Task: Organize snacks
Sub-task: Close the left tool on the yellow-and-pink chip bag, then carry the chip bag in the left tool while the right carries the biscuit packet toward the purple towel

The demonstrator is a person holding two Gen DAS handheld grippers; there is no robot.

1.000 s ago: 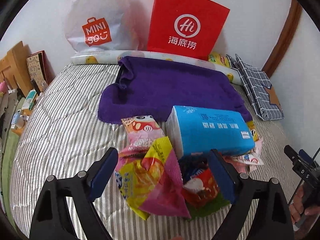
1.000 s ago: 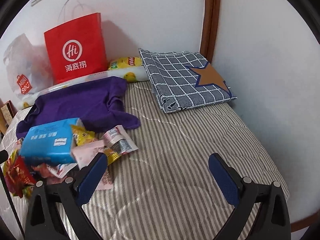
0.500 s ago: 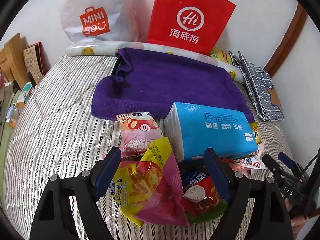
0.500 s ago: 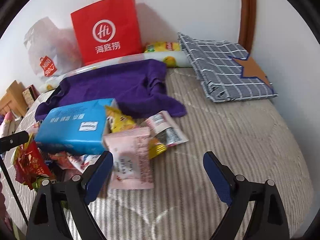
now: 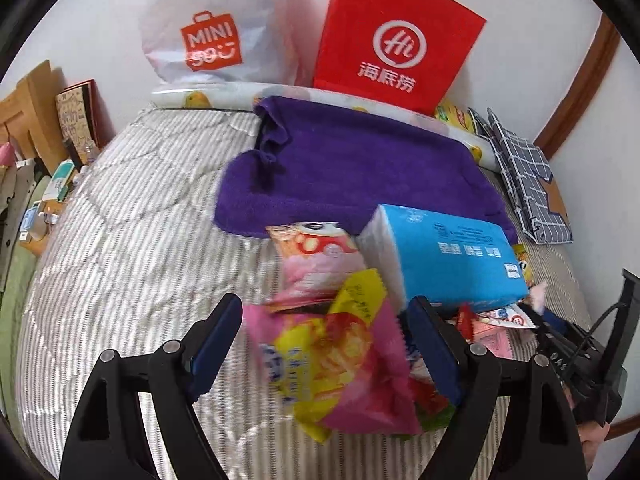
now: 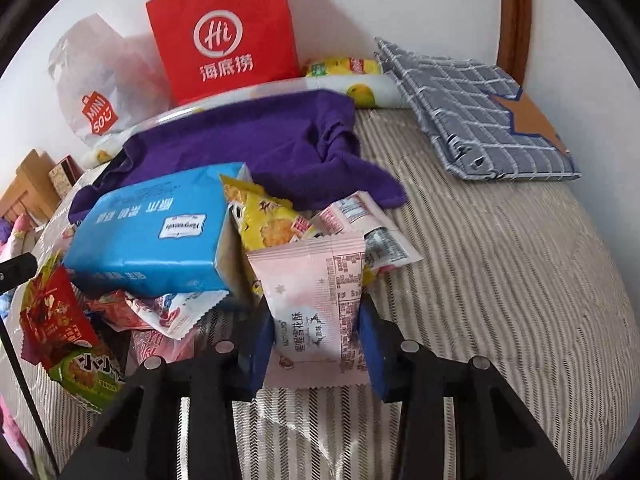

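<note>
A pile of snack packets lies on the striped bed around a blue tissue pack. My left gripper is open, its jaws on either side of a pink and yellow snack bag. My right gripper has its jaws half closed on either side of a pale pink snack packet; they look close to its edges, and I cannot tell if they grip it. A yellow packet and a red and green packet lie nearby.
A purple towel is spread behind the pile. A red paper bag and a white MINISO bag stand against the wall. A checked grey cloth lies at the right. Wooden furniture is at the left.
My right gripper swung left to the pile, moved in over the pale pink packet, and its jaws narrowed around it. My left gripper moved forward over the pink and yellow bag.
</note>
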